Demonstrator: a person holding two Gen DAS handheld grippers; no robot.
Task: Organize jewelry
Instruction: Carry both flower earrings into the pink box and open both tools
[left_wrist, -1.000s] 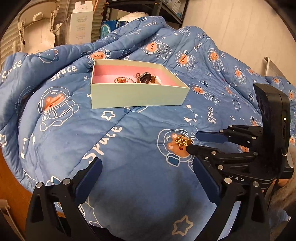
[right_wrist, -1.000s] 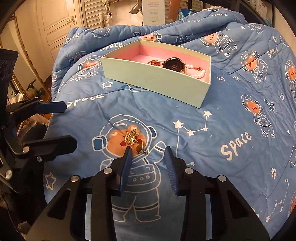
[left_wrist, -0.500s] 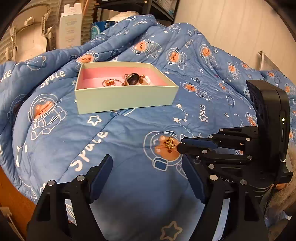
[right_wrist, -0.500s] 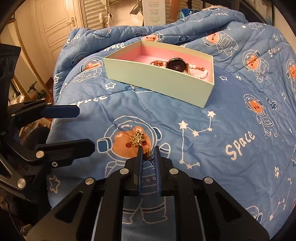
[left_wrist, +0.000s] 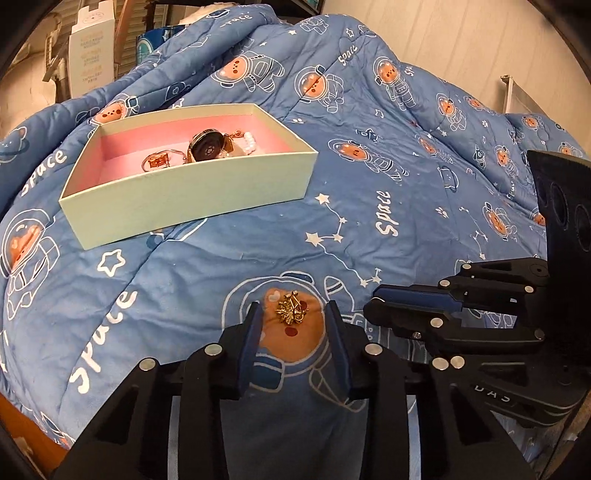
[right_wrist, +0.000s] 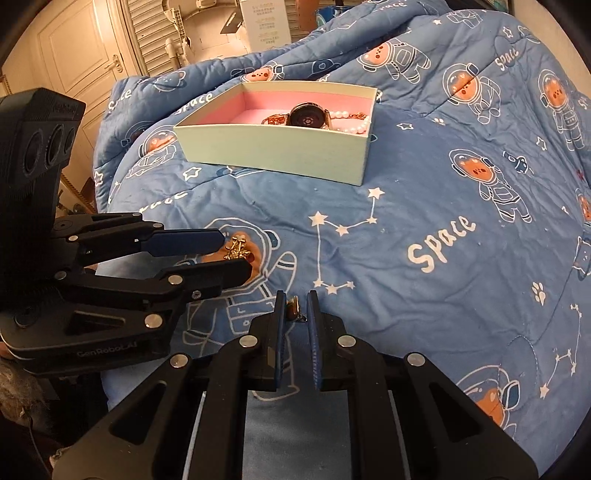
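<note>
Left gripper (left_wrist: 293, 325) straddles the gold brooch-like cluster (left_wrist: 291, 313) lying on the quilt (left_wrist: 369, 206), near its front edge; jaws narrowed, have just been closing, pads not yet touching it. The cluster sits straight ahead between the tips, no clear long axis.

Right gripper (right_wrist: 295, 308) is pinched on a small brown-and-gold piece (right_wrist: 293, 309), possibly an earring; too small to tell.

Box (left_wrist: 184, 192) lies beyond, toward the quilt's far edge.

Legible: "Space" on the quilt, "GenRoboAI" on the left gripper body.
</note>
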